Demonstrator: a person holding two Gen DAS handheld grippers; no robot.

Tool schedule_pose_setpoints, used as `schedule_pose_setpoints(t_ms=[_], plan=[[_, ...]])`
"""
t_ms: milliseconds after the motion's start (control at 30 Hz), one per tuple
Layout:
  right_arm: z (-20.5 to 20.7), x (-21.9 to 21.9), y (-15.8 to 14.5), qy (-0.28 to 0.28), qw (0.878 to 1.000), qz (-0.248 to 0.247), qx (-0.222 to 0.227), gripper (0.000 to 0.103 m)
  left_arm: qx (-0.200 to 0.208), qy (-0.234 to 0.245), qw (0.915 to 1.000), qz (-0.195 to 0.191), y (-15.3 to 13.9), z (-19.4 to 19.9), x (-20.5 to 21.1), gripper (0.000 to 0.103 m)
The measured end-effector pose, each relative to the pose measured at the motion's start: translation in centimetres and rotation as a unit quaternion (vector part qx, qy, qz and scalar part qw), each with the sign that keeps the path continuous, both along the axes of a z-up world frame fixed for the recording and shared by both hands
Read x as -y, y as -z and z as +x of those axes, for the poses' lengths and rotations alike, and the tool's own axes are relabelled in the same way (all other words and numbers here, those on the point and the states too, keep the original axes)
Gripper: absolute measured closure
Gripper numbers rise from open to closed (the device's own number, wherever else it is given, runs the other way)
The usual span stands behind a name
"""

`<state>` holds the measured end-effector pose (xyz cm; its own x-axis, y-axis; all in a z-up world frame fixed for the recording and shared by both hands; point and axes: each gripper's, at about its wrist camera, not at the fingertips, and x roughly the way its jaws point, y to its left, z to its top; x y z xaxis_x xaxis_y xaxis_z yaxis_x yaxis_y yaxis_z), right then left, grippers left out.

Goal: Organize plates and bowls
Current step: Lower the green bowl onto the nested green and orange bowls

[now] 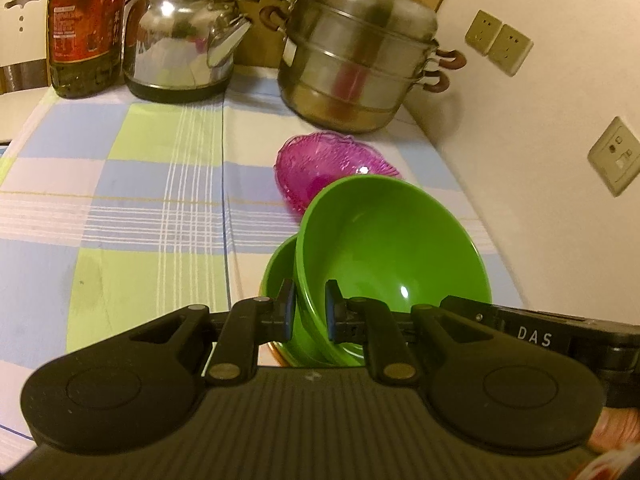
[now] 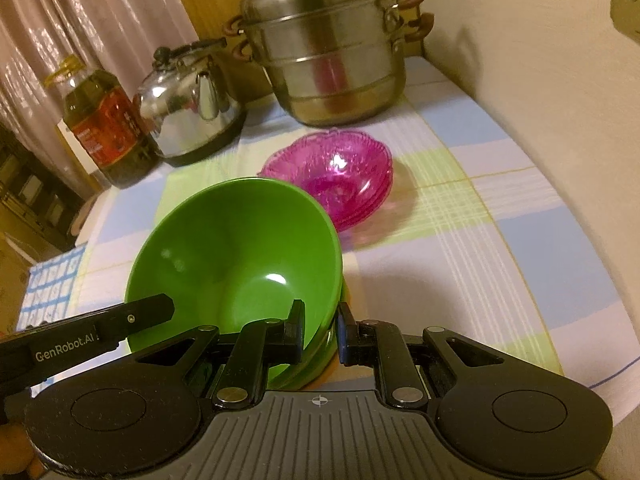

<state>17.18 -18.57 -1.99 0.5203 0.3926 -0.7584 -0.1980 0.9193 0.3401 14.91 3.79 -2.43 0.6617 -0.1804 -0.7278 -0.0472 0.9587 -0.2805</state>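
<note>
Two nested green bowls [image 1: 384, 248] are held tilted above the checked tablecloth [image 1: 132, 184]. My left gripper [image 1: 309, 308] is shut on the near rim of the upper green bowl, with one pad on each side of its wall. In the right wrist view the green bowls [image 2: 236, 252] fill the centre, and my right gripper [image 2: 320, 332] is shut on their rim at the opposite side. A stack of pink glass bowls [image 1: 320, 168] [image 2: 336, 176] stands on the cloth just beyond the green ones. Each view shows the other gripper's black housing [image 1: 532, 332] [image 2: 100, 328] at the bowls' edge.
At the back stand a steel steamer pot [image 1: 356, 60] [image 2: 328, 52], a steel kettle [image 1: 180, 44] [image 2: 192, 104] and an oil bottle [image 1: 84, 28] [image 2: 108, 128]. A wall with sockets [image 1: 500, 40] borders the table's right side. Bare cloth lies left of the bowls.
</note>
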Motion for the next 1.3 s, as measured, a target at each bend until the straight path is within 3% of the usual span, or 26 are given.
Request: schedule_pose_setpoints(t_ms=[300,833,1300], plan=[[0.7,-0.7,1.7,-0.009,1.000,-0.019,-0.010,0.087,-0.010,0.001,0.9999,0.005,1.5,0.7,-0.2,0.090],[0.3,-3.2,2.6,-0.051,0.992,-0.114,0.031,0.087,-0.011,-0.001,0.9997,0.020,2.1,0.9,0.0,0.087],[-0.6,0.6,0.9,0.014,0.999,-0.037,0.036,0.086,0.007,-0.021,0.9997,-0.011,1.5,-0.6,-1.4,0.085]])
